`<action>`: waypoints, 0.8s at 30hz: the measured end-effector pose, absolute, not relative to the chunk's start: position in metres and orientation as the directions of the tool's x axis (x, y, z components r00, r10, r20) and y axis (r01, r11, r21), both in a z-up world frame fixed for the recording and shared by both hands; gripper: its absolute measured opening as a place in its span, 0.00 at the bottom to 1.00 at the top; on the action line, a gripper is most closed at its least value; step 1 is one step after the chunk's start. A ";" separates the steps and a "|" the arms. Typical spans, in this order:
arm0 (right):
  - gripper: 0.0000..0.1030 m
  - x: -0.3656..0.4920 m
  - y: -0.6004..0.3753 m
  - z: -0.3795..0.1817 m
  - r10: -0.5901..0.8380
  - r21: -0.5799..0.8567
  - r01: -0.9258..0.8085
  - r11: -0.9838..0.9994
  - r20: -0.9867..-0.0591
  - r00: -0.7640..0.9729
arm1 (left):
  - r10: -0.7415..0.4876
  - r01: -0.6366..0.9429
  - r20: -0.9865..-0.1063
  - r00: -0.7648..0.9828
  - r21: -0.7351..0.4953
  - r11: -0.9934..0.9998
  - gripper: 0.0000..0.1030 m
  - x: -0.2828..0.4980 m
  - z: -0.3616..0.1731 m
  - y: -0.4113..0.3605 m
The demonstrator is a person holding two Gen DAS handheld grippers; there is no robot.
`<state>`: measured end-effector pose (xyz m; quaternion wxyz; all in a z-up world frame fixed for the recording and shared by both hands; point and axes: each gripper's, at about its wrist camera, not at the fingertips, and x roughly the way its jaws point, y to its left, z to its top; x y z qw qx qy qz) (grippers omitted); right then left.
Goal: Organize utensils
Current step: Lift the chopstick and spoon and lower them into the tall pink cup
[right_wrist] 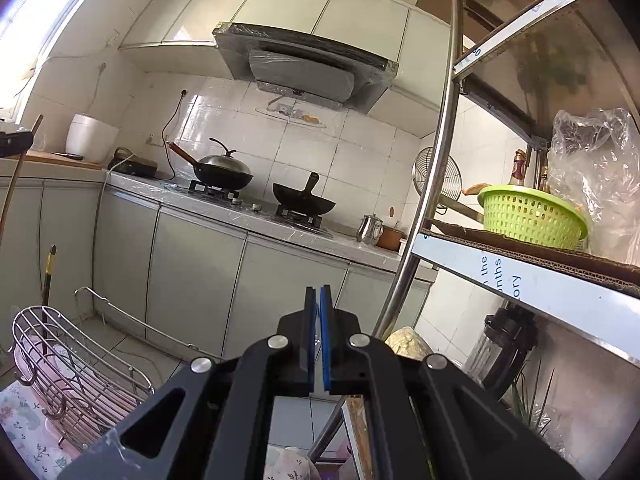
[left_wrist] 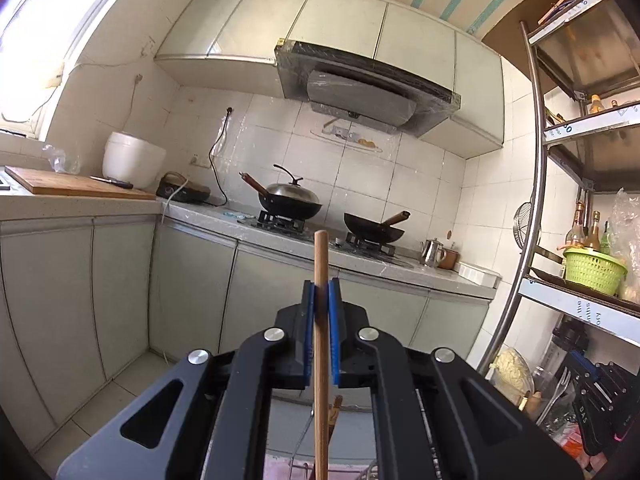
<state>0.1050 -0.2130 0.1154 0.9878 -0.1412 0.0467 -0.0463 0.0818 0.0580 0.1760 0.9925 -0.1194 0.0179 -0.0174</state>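
Left gripper (left_wrist: pixel 321 294) pinches upright wooden chopstick (left_wrist: pixel 320 320); right gripper (right_wrist: pixel 319 300) pressed together, empty. We judge task midway: wire rack (right_wrist: pixel 80 360) holds one dark utensil (right_wrist: pixel 50 276), perhaps another chopstick. Held stick not yet stowed.

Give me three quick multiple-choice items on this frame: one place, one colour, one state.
1. Where is the lidded wok?
A. on the stove's left burner
B. on the metal shelf
C. on the cutting board

2. Colour of the basket on the shelf?
A. red
B. green
C. white

3. State of the left gripper?
A. open, empty
B. shut on the wooden stick
C. out of view

1: A, it sits left of the open wok.
2: B, bright green mesh.
3: B, the jaws clamp the stick.
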 end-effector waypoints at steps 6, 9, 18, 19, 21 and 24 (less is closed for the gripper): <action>0.02 0.111 -0.209 0.098 -0.092 -0.288 0.054 0.956 -0.120 0.989 | 0.018 -0.010 0.043 0.999 -0.181 0.983 0.06 0.087 0.158 0.048; 0.02 0.112 -0.207 0.090 -0.085 -0.291 0.041 0.956 -0.141 0.986 | 0.011 -0.002 0.051 0.999 -0.171 0.985 0.06 0.087 0.143 0.045; 0.02 0.109 -0.205 0.068 -0.062 -0.268 0.004 0.963 -0.206 0.977 | -0.051 0.047 -0.025 0.998 -0.148 0.988 0.06 0.080 0.107 0.039; 0.02 0.109 -0.205 0.066 -0.058 -0.263 0.000 0.965 -0.214 0.975 | -0.056 0.050 -0.034 0.998 -0.149 0.988 0.06 0.079 0.103 0.039; 0.02 0.109 -0.205 0.061 -0.049 -0.248 -0.011 0.969 -0.234 0.971 | -0.066 0.057 -0.058 0.996 -0.152 0.987 0.06 0.076 0.094 0.039; 0.02 0.109 -0.207 0.055 -0.038 -0.233 -0.024 0.972 -0.256 0.966 | -0.084 0.069 -0.096 0.992 -0.151 0.986 0.06 0.076 0.083 0.037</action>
